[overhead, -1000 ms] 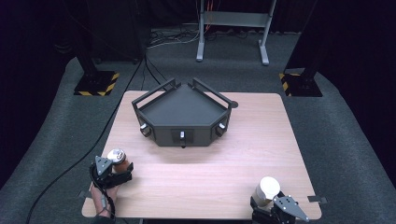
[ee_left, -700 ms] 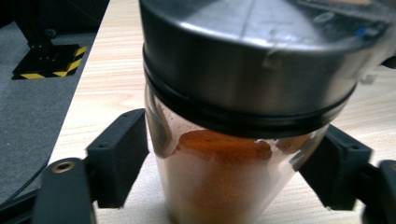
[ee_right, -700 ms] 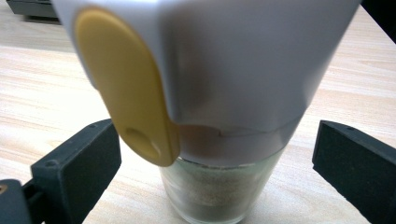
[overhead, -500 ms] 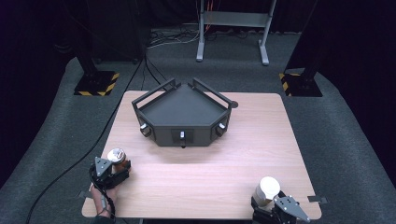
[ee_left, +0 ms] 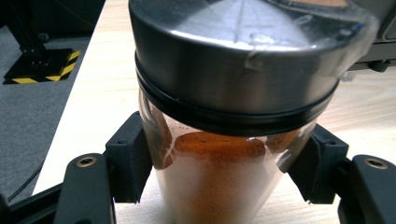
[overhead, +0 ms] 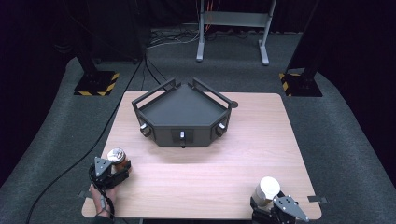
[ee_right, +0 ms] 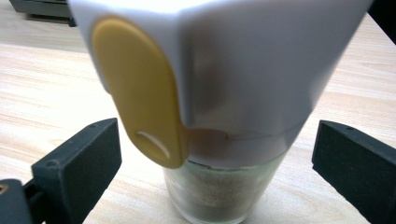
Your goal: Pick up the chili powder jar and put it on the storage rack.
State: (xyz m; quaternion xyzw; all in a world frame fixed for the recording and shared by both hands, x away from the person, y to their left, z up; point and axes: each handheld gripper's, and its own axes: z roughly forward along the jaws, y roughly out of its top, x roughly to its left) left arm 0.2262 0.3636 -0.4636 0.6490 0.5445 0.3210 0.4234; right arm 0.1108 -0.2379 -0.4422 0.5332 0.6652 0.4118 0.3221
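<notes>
A glass spice jar (overhead: pixel 116 155) (ee_left: pixel 233 93) with a metal lid and orange-red powder stands upright near the table's front left corner. My left gripper (overhead: pixel 117 169) (ee_left: pixel 224 163) is shut on it: the jaws have just been closing and both pads now press the glass below the lid. At the front right stands a glass shaker (overhead: pixel 268 189) (ee_right: pixel 210 70) with a white cap, a yellow tab and pale powder. My right gripper (overhead: pixel 265 205) (ee_right: pixel 217 163) is open around it, with a gap between each pad and the shaker.
A black angular tray (overhead: pixel 182 112) with raised rails and small knobs on its front sits at the back middle of the wooden table (overhead: pixel 210 177). Bare wood lies between the two jars. Grey carpet, cables and stand feet surround the table.
The left gripper's jaws have closed in onto the spice jar. Both hands, the shaker and the tray are where they were.
</notes>
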